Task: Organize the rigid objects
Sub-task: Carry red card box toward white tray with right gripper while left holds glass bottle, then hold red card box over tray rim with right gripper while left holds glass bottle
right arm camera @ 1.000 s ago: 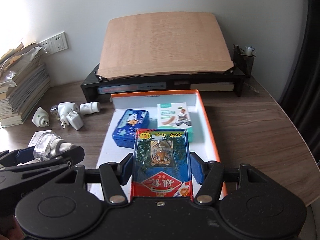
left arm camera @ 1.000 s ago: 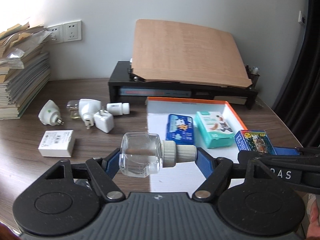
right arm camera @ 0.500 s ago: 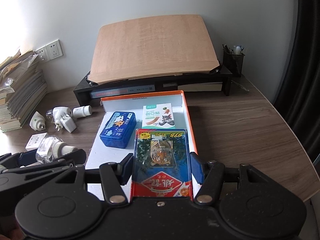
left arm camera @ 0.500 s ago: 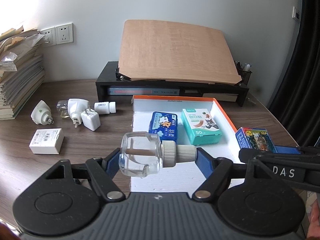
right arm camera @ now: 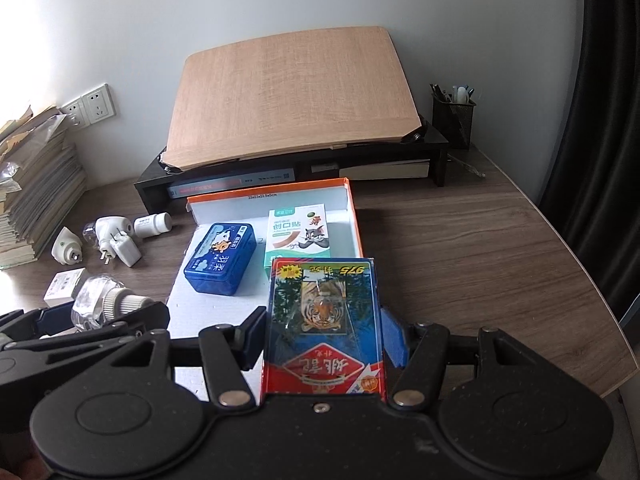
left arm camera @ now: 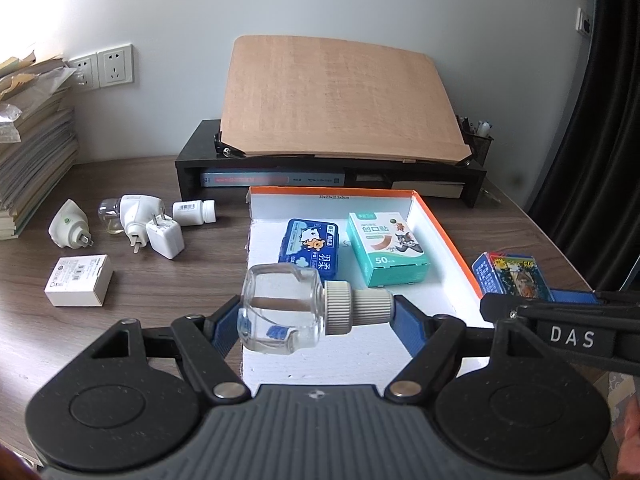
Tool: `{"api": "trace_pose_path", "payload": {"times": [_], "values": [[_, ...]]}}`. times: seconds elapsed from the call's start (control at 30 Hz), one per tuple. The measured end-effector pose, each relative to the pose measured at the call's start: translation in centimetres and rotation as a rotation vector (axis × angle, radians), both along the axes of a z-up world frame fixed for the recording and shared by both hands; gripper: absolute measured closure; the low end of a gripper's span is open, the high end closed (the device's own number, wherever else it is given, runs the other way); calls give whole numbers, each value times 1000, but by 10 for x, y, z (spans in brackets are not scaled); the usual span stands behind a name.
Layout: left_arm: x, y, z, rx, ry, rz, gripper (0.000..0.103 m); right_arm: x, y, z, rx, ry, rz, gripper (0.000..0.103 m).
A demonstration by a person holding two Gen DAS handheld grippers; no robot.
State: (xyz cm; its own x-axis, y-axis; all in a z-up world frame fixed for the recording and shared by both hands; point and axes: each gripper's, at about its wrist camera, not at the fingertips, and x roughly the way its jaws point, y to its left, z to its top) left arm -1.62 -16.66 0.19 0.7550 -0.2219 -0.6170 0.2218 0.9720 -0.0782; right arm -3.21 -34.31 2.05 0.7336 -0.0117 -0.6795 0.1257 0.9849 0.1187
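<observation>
From the left wrist: the left claw [left arm camera: 316,314] clamps a clear bottle [left arm camera: 280,308] sideways, base to cap, over the near end of the white tray [left arm camera: 436,216]. I'd lower it level onto bare floor near the blue tin [left arm camera: 310,246].

From the right wrist: the right claw [right arm camera: 323,336] grips a card pack [right arm camera: 324,324] by its long edges, above the tray's near right part; set it flat, clear of the plaster box [right arm camera: 298,236].

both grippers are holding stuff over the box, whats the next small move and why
Probably lower the right gripper and set the card pack on the bare white floor of the orange-rimmed box, in front of the teal plaster box. The blue case and teal box already lie there, and that spot looks free. The left gripper, holding the glass bottle, could follow.
</observation>
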Motion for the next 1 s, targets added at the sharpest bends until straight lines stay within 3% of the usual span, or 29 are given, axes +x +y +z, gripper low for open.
{"api": "trace_pose_path", "payload": {"times": [1.0], "values": [[7, 13, -4, -3, 0, 17, 24, 7, 19, -4, -1, 6, 14, 32]]}}
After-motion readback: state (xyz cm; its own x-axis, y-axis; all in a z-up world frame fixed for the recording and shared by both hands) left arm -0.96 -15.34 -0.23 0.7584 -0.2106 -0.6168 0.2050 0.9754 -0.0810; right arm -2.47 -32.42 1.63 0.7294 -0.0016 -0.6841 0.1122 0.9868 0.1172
